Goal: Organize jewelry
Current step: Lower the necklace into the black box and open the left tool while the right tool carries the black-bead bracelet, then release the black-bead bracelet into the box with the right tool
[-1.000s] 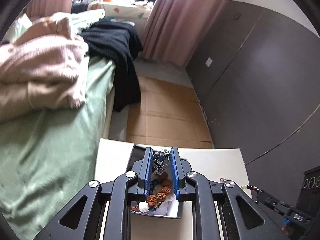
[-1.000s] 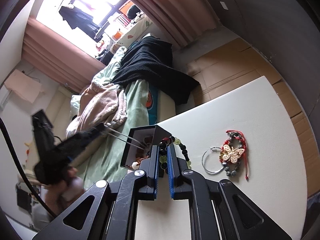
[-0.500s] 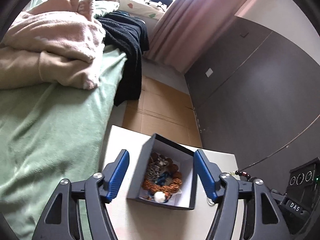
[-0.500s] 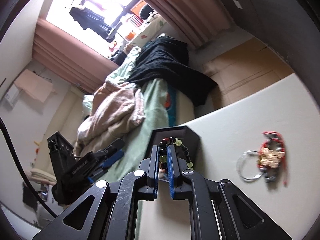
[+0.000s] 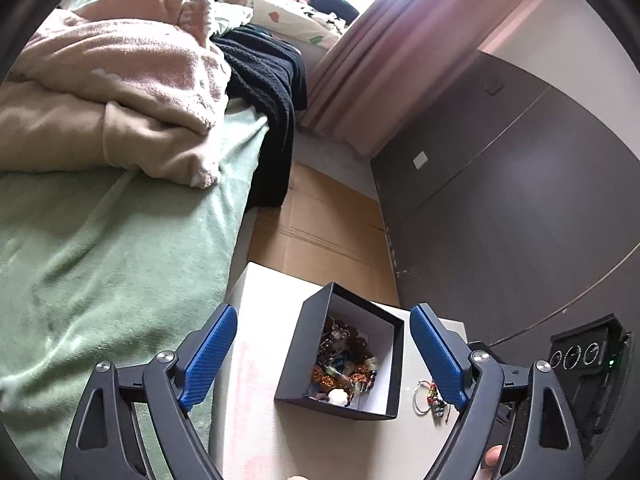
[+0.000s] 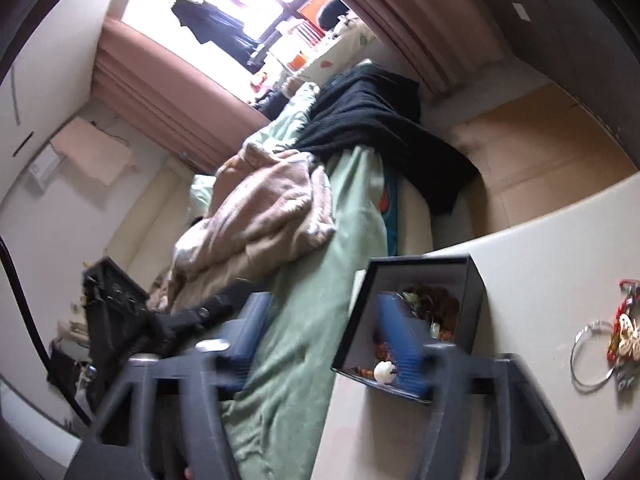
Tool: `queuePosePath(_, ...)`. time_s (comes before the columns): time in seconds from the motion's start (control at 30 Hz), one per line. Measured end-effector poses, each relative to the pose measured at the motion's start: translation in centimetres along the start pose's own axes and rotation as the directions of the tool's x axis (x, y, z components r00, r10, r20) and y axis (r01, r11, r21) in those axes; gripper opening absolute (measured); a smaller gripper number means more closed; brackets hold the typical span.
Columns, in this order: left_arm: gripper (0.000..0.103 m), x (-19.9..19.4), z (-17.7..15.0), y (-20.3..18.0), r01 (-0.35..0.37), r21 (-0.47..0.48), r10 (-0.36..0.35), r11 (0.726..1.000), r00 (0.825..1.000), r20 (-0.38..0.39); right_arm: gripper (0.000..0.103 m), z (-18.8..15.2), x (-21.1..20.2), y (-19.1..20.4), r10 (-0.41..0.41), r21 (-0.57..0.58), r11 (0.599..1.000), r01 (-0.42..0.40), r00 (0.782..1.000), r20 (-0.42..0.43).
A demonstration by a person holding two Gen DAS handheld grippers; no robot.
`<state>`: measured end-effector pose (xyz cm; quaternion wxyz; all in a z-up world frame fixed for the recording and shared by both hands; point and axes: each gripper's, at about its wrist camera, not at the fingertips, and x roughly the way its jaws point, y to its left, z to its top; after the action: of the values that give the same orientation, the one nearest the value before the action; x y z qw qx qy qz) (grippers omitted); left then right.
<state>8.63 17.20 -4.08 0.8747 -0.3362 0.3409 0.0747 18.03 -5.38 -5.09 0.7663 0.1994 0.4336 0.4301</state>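
A small black box (image 5: 384,360) with a white inside stands on the white table (image 5: 264,424) and holds several beaded bracelets (image 5: 344,364). My left gripper (image 5: 324,348) is open and empty, raised above the box. A silver ring and a red bracelet with a butterfly charm (image 5: 430,398) lie on the table right of the box. In the right wrist view my right gripper (image 6: 324,332) is open and blurred, one finger (image 6: 400,340) over the box (image 6: 472,292). The ring and red bracelet (image 6: 600,344) lie at the right.
A bed with a green sheet (image 5: 100,264), a pink blanket (image 5: 120,92) and a black garment (image 5: 272,92) runs along the table's left side. Cardboard (image 5: 320,232) covers the floor beyond the table. Dark cabinet doors (image 5: 520,200) stand at the right.
My left gripper opened, dropped its jewelry into the box and pulled back. My right gripper, shut on a dark beaded bracelet before, has opened over the box; that bracelet is no longer between its fingers.
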Motion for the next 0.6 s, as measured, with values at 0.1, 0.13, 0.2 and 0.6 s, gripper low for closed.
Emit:
queuePosePath(0.1,0.088,0.2,-0.1,-0.3,0.009,0.008,-0.009,1.0,1.0,-0.005,0.065,0.0,-0.4,-0.9,-0.059,0.007,0.998,0.059,0.998,-0.018)
queuePosePath(0.13,0.088,0.2,-0.2,-0.5,0.013,0.012,-0.013,1.0,1.0,-0.006,0.065,0.0,-0.7,-1.2,-0.068,0.011,0.998,0.068,0.998,-0.015)
queuePosePath(0.2,0.088,0.3,-0.3,-1.0,0.025,0.024,-0.024,0.999,1.0,-0.008,0.065,0.1,-2.3,-2.2,-0.087,0.03,0.996,0.087,0.996,0.003)
queuePosePath(0.6,0.088,2.2,-2.7,-6.2,0.048,0.146,-0.042,0.988,0.998,-0.046,0.073,1.2,-9.8,-7.1,-0.237,0.145,0.962,0.232,0.972,0.013)
